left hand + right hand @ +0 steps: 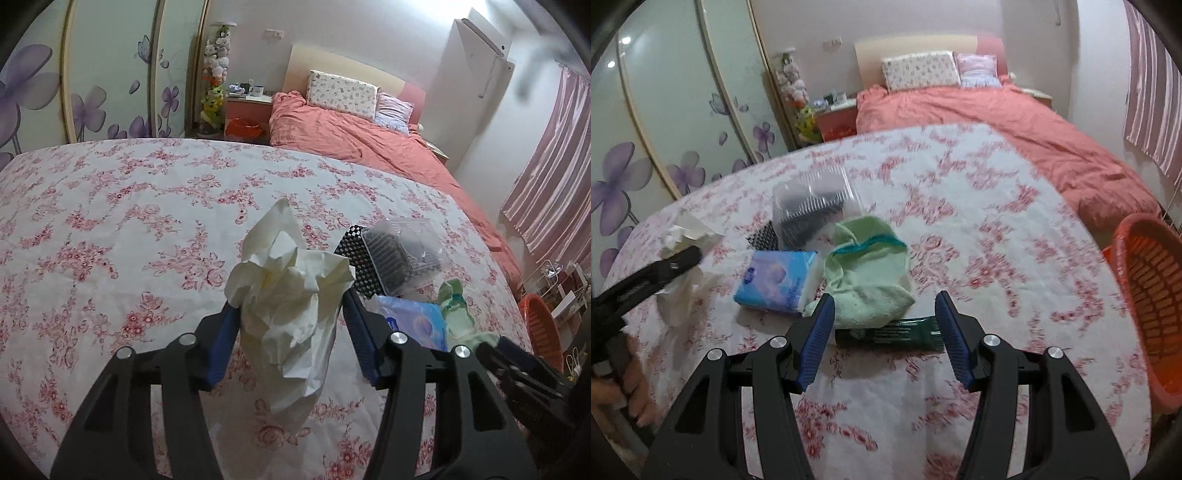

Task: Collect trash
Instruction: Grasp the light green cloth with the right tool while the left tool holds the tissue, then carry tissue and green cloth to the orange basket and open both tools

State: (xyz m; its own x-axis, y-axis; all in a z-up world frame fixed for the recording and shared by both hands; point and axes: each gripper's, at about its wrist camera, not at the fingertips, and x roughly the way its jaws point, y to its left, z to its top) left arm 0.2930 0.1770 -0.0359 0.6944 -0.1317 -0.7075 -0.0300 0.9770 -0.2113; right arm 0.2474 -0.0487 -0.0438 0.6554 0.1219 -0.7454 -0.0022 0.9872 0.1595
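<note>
floral bedspread (110, 229) under left hand-held gripper (291, 310) clamping crumpled tissue (288, 288); right hand-held gripper (884, 314) agape, orange basket (1145, 280) beside.

Cream paper wad (291, 280), pink-flowered white cloth (110, 229), orange basket (1145, 295).

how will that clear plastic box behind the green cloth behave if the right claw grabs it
The clear plastic box looks thin-walled, so it would probably flex or crackle under a squeeze. Its glossy lid may be slippery against the pads. It seems light for its size, and since it rests partly on a black mat beside the green cloth, a push would likely slide it rather than tip it.
</note>
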